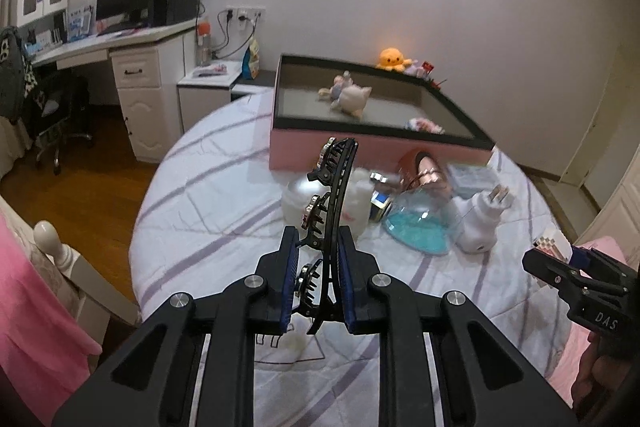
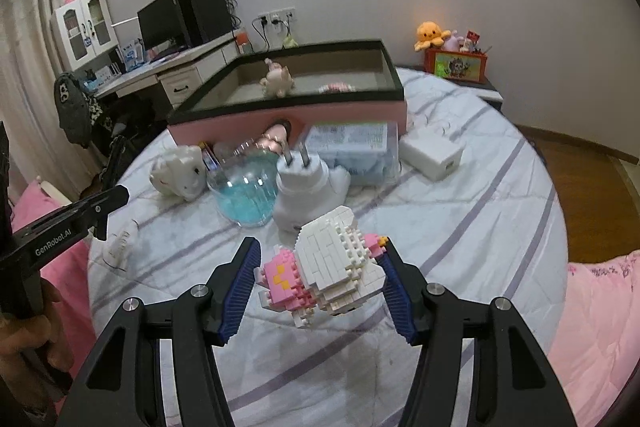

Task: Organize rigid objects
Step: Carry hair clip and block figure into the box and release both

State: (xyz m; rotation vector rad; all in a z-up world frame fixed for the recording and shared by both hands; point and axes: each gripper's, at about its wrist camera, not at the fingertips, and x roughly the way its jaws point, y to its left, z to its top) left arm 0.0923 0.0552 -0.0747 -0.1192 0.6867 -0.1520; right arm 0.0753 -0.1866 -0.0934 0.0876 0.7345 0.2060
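My left gripper is shut on a black hair clip with jewelled studs, held upright above the bed. My right gripper is shut on a pink and white brick figure, also above the bed; it shows at the right edge of the left wrist view. Ahead stands a pink box with a black rim, holding a plush toy and a small pink item.
In front of the box lie a white plug adapter, a clear bottle with blue liquid, a white toy, a wipes pack and a white charger. A desk stands at the left.
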